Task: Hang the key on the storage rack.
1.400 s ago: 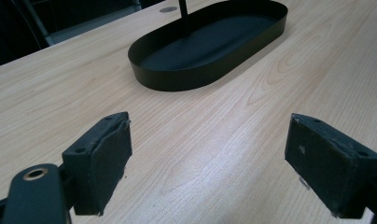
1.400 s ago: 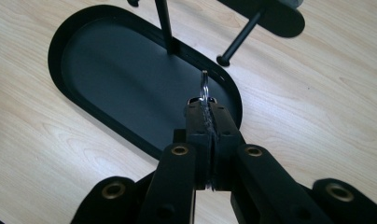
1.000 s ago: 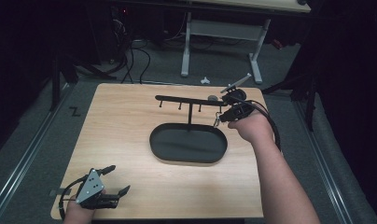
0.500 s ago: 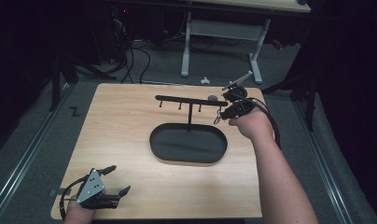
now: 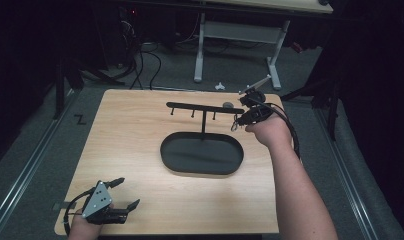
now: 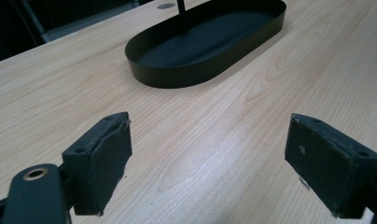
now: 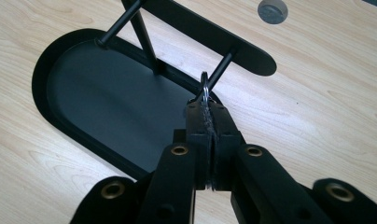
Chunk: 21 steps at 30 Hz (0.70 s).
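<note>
One metal ring [image 7: 204, 89] sits pinched in our right gripper [image 7: 206, 108] jaws beside the rack's end peg [image 7: 220, 70], left gripper [image 6: 207, 156] jaws spread idle; a slight misalignment could drop it into the tray [image 7: 65, 70].

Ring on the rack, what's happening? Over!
Right gripper shut on metal ring, held against the end peg of the black rack. Left gripper open, over bare table. Nothing in the way.
</note>
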Each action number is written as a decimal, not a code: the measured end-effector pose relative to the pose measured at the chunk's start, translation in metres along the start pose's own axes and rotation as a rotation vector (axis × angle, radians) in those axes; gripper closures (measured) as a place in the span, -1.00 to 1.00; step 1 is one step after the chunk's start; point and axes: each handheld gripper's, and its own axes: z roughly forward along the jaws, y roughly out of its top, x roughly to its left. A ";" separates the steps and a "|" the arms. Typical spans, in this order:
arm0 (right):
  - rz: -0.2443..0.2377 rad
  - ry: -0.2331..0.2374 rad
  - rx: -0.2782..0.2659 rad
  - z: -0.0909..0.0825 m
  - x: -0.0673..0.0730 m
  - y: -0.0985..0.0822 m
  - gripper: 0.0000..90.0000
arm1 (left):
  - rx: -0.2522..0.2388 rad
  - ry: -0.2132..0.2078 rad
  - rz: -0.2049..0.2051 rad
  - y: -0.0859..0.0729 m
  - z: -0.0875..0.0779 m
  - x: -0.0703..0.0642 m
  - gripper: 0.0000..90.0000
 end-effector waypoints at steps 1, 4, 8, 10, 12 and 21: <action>0.002 -0.001 0.001 0.000 0.000 0.000 0.97 | 0.000 0.001 0.000 0.000 0.000 0.000 -0.66; 0.005 -0.009 -0.004 0.001 -0.002 -0.001 0.96 | -0.001 0.001 0.000 0.000 0.000 0.000 -0.66; 0.009 -0.014 -0.005 0.002 -0.003 -0.001 0.96 | 0.000 0.001 -0.002 0.000 -0.001 0.001 -0.66; 0.010 -0.012 -0.004 0.003 -0.003 -0.001 0.96 | -0.001 0.001 -0.001 0.000 -0.002 0.000 -0.66; 0.007 -0.016 -0.002 0.004 -0.003 -0.001 0.95 | -0.003 0.002 0.000 0.000 -0.002 0.000 -0.66; 0.017 -0.027 -0.003 0.004 -0.004 -0.001 0.80 | -0.002 -0.003 -0.002 0.000 -0.002 0.000 -0.66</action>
